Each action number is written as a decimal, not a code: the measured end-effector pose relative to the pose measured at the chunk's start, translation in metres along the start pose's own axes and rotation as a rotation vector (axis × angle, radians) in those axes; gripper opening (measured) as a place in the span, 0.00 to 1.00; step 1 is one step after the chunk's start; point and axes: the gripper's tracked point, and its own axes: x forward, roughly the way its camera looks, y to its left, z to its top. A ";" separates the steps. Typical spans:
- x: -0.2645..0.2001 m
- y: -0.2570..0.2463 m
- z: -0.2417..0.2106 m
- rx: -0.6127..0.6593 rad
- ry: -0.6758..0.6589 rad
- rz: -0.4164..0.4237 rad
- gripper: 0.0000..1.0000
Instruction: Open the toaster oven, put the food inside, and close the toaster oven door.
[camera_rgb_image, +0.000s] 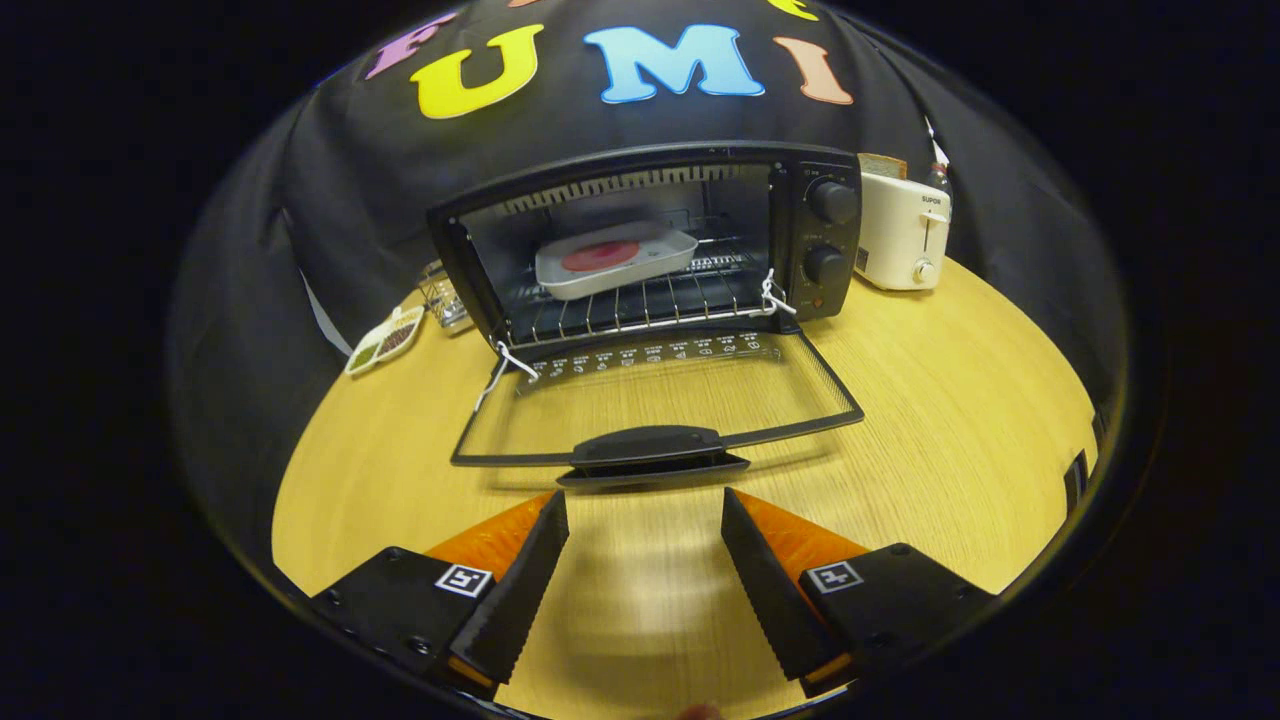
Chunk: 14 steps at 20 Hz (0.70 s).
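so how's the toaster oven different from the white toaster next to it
The toaster oven is black and wide, while the white toaster is pale and narrower. The oven's glass door lies folded down flat on the table with a tray of food on its rack; the toaster has no door, only a side lever. Both stand on the table, apart. The gripper is open just short of the door handle.

My one camera rides the gripper (645, 510), low over the table (950, 440), facing the toaster oven (650, 240) head-on from near its dropped door (655, 400), fingers spread.
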 end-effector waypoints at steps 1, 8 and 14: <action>0.003 -0.002 -0.003 -0.024 0.007 -0.009 0.98; 0.022 -0.007 -0.013 -0.071 0.059 -0.040 0.98; 0.033 -0.011 -0.003 -0.050 0.052 -0.064 0.97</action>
